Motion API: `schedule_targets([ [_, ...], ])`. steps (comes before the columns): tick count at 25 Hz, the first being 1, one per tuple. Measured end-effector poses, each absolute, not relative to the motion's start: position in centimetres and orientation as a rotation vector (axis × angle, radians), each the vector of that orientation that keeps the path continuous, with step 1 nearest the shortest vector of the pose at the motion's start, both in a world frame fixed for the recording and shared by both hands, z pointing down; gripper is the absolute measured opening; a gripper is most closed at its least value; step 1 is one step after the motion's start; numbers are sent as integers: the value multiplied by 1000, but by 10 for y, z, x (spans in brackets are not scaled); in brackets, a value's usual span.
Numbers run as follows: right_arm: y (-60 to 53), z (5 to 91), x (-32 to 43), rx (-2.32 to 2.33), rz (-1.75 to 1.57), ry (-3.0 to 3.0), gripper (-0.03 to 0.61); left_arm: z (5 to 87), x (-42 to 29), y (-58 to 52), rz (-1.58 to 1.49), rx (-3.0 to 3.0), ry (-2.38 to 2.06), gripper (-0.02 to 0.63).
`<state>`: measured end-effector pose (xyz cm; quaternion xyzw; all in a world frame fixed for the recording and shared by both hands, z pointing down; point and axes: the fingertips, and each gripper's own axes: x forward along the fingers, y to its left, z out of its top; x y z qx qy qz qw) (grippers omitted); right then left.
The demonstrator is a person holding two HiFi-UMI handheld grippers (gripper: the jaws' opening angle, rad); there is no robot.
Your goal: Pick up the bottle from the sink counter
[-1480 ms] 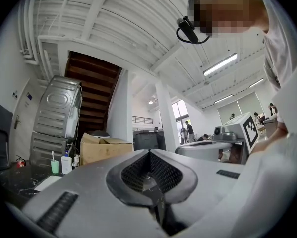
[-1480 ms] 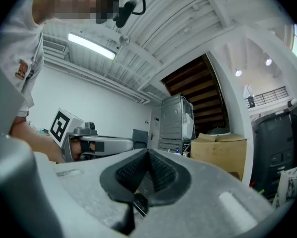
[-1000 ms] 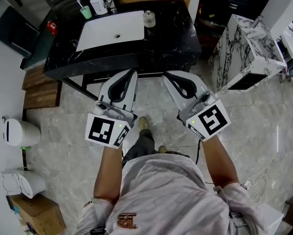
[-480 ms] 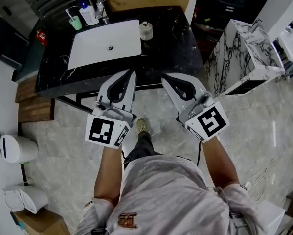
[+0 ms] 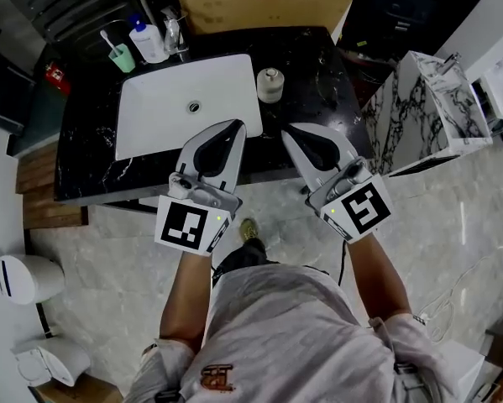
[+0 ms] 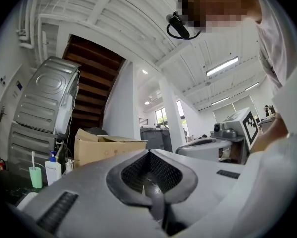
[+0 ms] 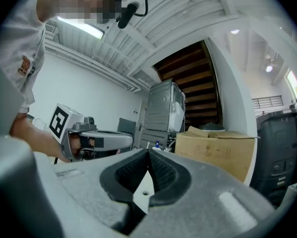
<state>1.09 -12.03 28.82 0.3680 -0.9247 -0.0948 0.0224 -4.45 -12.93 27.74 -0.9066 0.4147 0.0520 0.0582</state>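
A white pump bottle (image 5: 144, 40) with a blue top stands at the back left of the black marble sink counter (image 5: 318, 82), beside a green cup (image 5: 122, 57) holding a toothbrush. The left gripper view shows the bottle (image 6: 52, 168) too. A short round jar (image 5: 270, 84) sits right of the white basin (image 5: 159, 116). My left gripper (image 5: 234, 127) is shut and empty over the basin's front right corner. My right gripper (image 5: 291, 131) is shut and empty over the counter's front, just below the jar. Both are far from the pump bottle.
A faucet (image 5: 174, 34) rises behind the basin, and a cardboard box (image 5: 259, 2) stands behind the counter. A marble-patterned cabinet (image 5: 419, 107) is to the right. White bins (image 5: 20, 275) sit on the tiled floor at the left. Dark metal shelving (image 5: 58, 7) fills the back left.
The person has stepped toward the counter. Both grippers, held over the floor before, now reach over the counter's front edge. Their jaws have stayed shut.
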Motion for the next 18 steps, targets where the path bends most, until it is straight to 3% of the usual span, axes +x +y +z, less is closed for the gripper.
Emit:
schedule_targets([
  [11, -217, 304, -27, 1184, -252, -2809, 3, 298, -74, -216, 156, -2830, 1195, 0],
  [15, -239, 314, -29, 1209, -210, -2780, 53, 304, -76, -235, 142, -2859, 1168, 0],
  [18, -254, 324, -30, 1208, -171, -2751, 124, 306, -75, -248, 156, -2871, 1160, 0],
])
